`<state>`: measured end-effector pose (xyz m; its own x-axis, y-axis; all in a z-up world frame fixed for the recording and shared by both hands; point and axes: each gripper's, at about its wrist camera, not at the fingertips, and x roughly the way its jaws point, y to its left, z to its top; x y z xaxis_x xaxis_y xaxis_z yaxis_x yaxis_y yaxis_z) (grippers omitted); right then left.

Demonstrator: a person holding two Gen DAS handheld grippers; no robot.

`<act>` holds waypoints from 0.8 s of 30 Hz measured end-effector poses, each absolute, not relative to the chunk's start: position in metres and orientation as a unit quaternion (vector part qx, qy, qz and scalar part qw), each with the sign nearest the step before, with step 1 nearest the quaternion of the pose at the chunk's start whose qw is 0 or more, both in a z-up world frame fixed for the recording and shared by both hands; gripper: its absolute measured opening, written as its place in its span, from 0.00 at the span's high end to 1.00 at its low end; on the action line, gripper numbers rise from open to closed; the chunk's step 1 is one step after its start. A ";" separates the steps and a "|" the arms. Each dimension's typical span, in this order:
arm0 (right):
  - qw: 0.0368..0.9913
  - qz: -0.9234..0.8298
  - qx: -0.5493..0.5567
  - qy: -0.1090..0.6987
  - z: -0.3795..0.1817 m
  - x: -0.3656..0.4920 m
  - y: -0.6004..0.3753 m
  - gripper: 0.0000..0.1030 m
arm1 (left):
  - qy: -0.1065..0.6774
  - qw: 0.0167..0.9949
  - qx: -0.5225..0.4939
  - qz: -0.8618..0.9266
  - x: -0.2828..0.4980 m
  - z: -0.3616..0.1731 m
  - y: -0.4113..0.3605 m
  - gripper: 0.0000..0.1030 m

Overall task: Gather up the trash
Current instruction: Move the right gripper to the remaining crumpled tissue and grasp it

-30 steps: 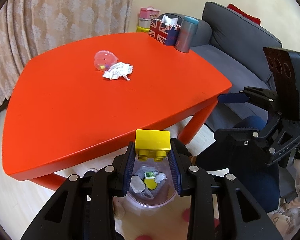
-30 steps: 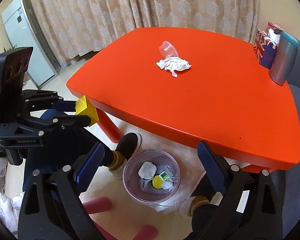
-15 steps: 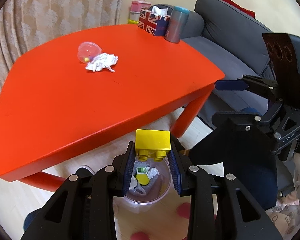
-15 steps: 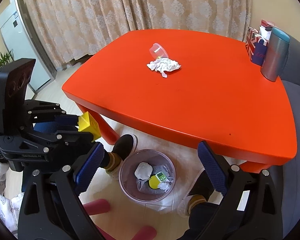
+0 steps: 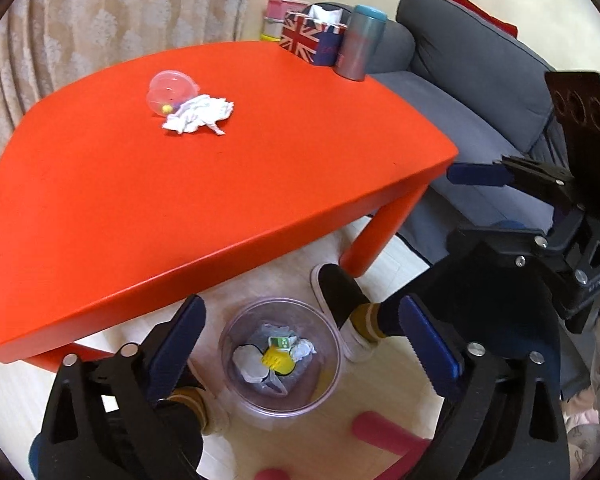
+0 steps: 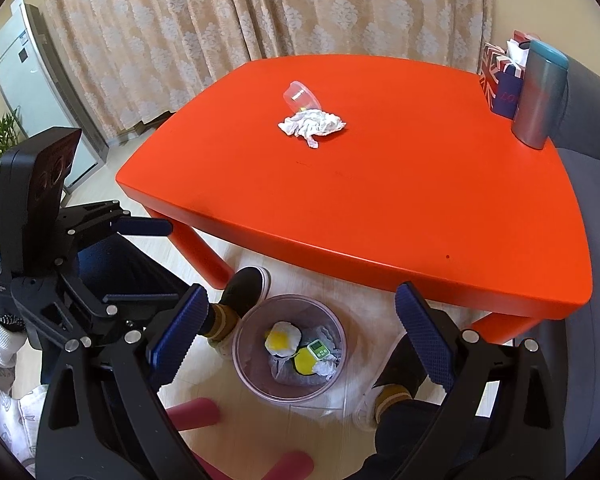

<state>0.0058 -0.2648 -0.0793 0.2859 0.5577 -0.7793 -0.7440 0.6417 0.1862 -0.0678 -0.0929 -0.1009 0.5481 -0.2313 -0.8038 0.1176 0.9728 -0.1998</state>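
Left wrist view. Left gripper point(image 5: 300, 344): jaws have just been opening and stand wide, nothing between them, over the waste bin point(image 5: 332, 344) on the floor by the counter's near edge. A yellow brick point(image 5: 274, 358) lies in the bin among other scraps. Crumpled tissue point(image 5: 198, 114): on the counter point(image 5: 260, 160), toward its far left, touching a clear plastic ball point(image 5: 170, 90). Likely light, soft, crushable; pinch across its bulk. The ball is likely smooth and apt to roll; grip it across its width.

Right wrist view. Right gripper point(image 6: 300, 340): jaws wide, empty, above the same bin. The counter's middle and near edge are bare, leaving an open approach; a tissue box point(image 6: 500, 80) and tumbler point(image 6: 540, 96) stand at the far right corner.
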 end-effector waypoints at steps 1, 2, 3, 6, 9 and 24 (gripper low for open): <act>0.794 0.409 -0.107 0.436 -0.080 0.006 -0.264 0.09 | 0.464 0.878 -0.061 -0.097 -0.068 -0.101 -0.092 0.08; 0.794 0.409 -0.107 0.436 -0.080 0.006 -0.264 0.09 | 0.463 0.879 -0.060 -0.095 -0.068 -0.100 -0.091 0.08; 0.794 0.409 -0.107 0.437 -0.081 0.006 -0.264 0.09 | 0.463 0.879 -0.061 -0.094 -0.068 -0.100 -0.090 0.08; 0.793 0.410 -0.106 0.437 -0.081 0.005 -0.263 0.09 | 0.461 0.881 -0.063 -0.090 -0.070 -0.097 -0.087 0.08; 0.792 0.412 -0.107 0.437 -0.080 0.005 -0.261 0.09 | 0.458 0.883 -0.066 -0.085 -0.072 -0.094 -0.083 0.08; 0.790 0.423 -0.128 0.426 -0.061 0.033 -0.227 0.09 | 0.434 0.896 -0.081 -0.050 -0.065 -0.063 -0.043 0.08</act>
<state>0.0326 -0.2270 -0.0609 0.2797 0.5583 -0.7811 -0.7771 0.6094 0.1573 -0.0646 -0.0427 -0.0634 0.6188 -0.1596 -0.7692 0.0185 0.9818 -0.1889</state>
